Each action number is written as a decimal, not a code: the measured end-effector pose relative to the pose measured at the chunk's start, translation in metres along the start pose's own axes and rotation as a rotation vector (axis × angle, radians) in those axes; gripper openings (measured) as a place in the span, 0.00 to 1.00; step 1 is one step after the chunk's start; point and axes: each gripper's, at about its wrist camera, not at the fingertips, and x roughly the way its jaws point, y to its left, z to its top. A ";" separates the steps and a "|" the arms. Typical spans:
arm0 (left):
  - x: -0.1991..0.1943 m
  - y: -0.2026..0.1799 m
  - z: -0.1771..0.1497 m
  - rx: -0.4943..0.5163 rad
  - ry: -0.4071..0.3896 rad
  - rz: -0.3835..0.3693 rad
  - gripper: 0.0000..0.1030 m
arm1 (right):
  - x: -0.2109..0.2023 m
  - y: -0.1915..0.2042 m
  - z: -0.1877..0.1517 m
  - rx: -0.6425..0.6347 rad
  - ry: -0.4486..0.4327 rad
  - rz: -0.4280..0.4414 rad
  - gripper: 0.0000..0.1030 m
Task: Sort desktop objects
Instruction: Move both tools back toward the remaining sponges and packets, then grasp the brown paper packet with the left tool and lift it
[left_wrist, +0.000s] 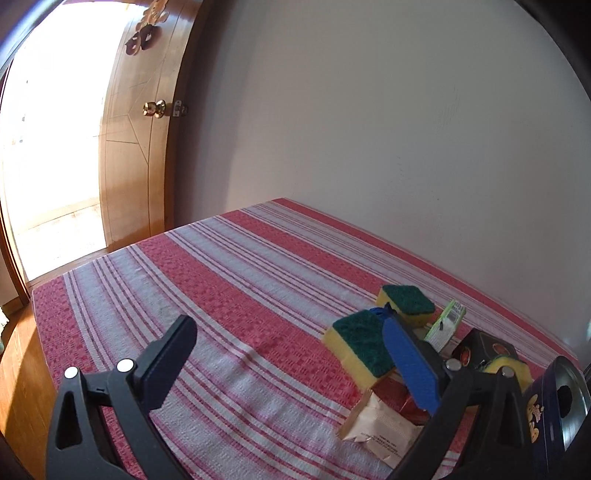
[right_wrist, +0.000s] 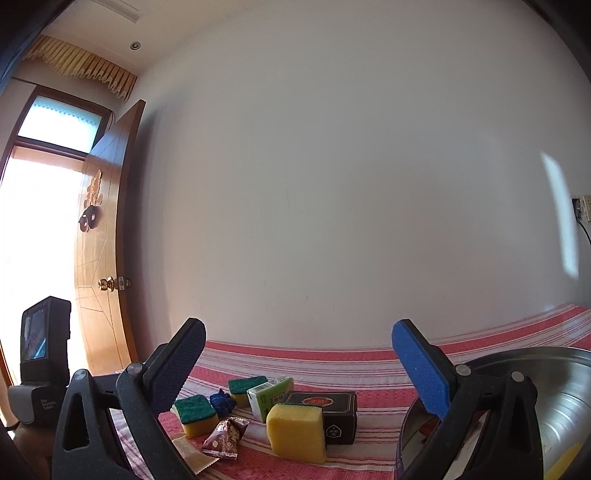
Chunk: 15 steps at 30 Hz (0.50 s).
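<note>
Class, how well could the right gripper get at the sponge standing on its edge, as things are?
Probably yes. The right gripper is open, and the upright yellow sponge stands just ahead between its fingers, nothing in front. The black box close behind may crowd the far finger.

Strong daylight floods through the open doorway (left_wrist: 51, 147), blown out to pure white in both views. The wall (right_wrist: 332, 184) stays evenly lit, with one pale sun patch (right_wrist: 557, 214) at right. Fisheye curvature bends the door (left_wrist: 144, 129); dark vignetting fills the corners. Focus is sharp.
</note>
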 end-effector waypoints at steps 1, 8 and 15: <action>0.001 -0.004 -0.004 0.038 0.031 0.005 0.99 | 0.001 -0.001 0.000 0.003 0.007 -0.002 0.99; 0.011 -0.046 -0.031 0.292 0.174 0.008 0.99 | 0.001 -0.005 0.000 0.041 0.005 -0.001 1.00; 0.033 -0.060 -0.042 0.293 0.358 -0.091 0.99 | 0.004 -0.017 -0.001 0.111 0.032 -0.004 1.00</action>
